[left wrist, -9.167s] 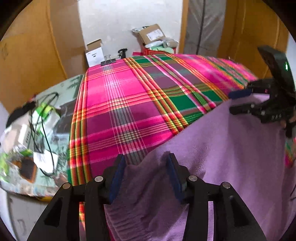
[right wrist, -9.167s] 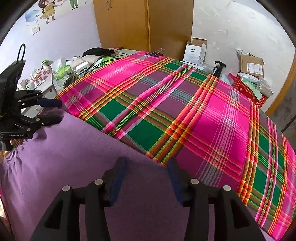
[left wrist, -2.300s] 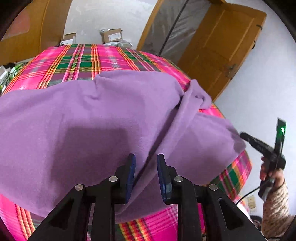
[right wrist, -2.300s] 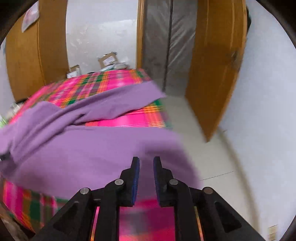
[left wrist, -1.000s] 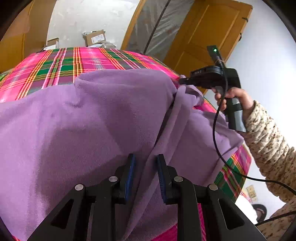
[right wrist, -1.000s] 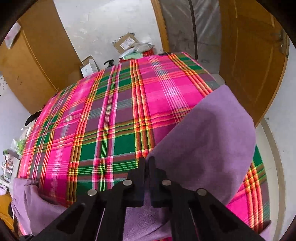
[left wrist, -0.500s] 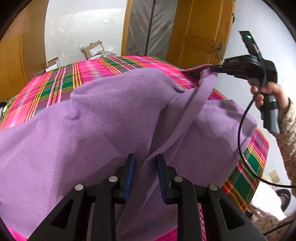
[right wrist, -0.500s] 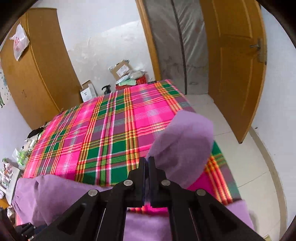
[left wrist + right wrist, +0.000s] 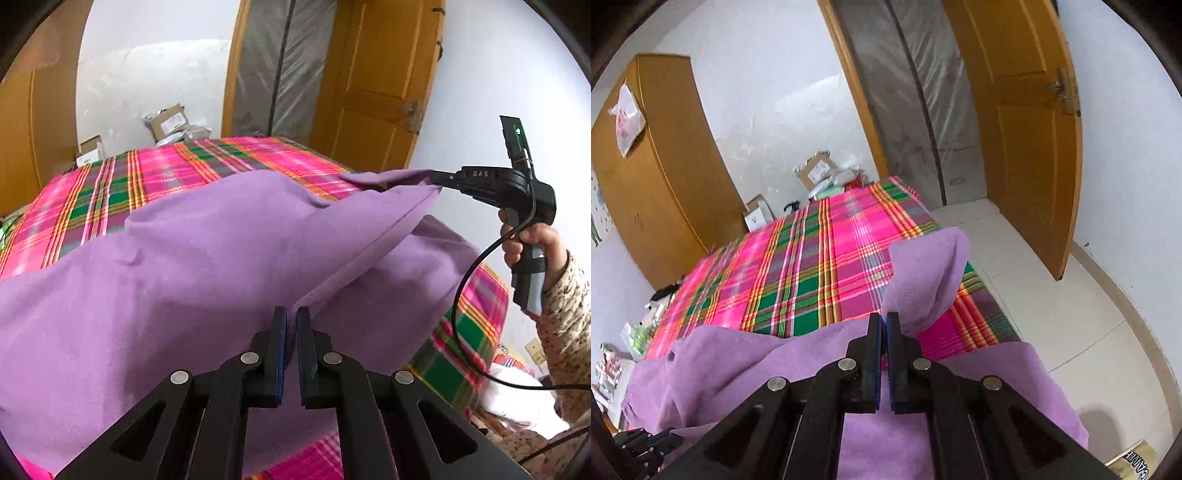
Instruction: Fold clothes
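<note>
Purple fleece filled everything nearest the left gripper (image 9: 289, 325), whose jaws were pressed together on a raised fold of the purple garment (image 9: 192, 266), the cloth pinched between the blue pads. From that pinch a hemmed edge ran up and away to the right, taut, to where the right gripper (image 9: 437, 178) clamped its far end, held by a hand (image 9: 532, 242) in a speckled sleeve (image 9: 565, 317). In the right wrist view the right gripper's jaws were likewise closed on the fleece, a flap of it standing up just beyond the tips. The rest of the garment lay slack below and behind both tools, draped on the plaid bedspread (image 9: 155, 173) and hanging over its near edge. Farther off stood the wooden door (image 9: 1027, 129) and some cardboard boxes (image 9: 816, 171) by the wall. I judged the risk to be in those thin pinches: if the two hands drew apart too hard, the edge could slip from one jaw and the fold collapse. The overhanging bulk might also drag the piece off the bed, and the right tool's dangling cable (image 9: 469, 280) could snag the cloth.
</note>
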### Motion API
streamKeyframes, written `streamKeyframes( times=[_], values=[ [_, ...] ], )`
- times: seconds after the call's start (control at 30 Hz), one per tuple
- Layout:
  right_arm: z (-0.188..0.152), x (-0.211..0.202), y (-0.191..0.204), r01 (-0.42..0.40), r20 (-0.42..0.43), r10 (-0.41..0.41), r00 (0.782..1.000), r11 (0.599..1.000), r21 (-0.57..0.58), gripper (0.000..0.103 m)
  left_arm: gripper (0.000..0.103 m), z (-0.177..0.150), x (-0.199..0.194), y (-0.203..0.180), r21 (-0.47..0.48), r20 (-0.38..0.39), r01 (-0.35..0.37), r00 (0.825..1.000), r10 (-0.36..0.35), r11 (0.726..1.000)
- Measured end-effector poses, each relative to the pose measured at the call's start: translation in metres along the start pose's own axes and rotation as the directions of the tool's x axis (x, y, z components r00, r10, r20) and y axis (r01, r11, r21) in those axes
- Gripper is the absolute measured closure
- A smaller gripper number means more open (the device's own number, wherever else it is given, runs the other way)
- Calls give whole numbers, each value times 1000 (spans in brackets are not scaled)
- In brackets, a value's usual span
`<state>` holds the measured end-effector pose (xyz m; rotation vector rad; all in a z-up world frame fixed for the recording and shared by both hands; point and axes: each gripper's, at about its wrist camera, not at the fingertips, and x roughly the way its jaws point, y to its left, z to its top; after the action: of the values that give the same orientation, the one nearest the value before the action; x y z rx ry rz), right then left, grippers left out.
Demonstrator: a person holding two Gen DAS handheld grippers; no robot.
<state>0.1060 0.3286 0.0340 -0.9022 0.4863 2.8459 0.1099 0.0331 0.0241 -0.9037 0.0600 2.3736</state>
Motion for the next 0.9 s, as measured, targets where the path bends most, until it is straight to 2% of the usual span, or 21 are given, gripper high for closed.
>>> streamKeyframes(
  times=[0.2,0.37,0.5,0.6,0.73,0.9],
  values=[
    [-5,-34,-4,14,70,-14,997,1000,-8,101,98,-2,-13,-14,25,16,31,999,-31,999],
    [-23,-55,-10,32,92,-32,995,999,4,101,98,-9,-18,-25,43,2,33,999,-33,999],
    [-44,-55,-26,55,64,-57,996,998,29,101,98,-16,-12,-29,58,-31,28,999,-26,998],
    [-57,-46,-37,79,19,-80,997,996,43,100,98,-21,0,-28,36,-77,24,997,-21,999],
    [-66,-46,-47,72,10,-73,997,994,79,100,98,-24,-5,-30,46,-67,23,998,-20,999],
    [-72,-51,-45,84,22,-85,996,995,47,101,98,-26,-1,-29,47,-78,15,997,-11,999]
  ],
)
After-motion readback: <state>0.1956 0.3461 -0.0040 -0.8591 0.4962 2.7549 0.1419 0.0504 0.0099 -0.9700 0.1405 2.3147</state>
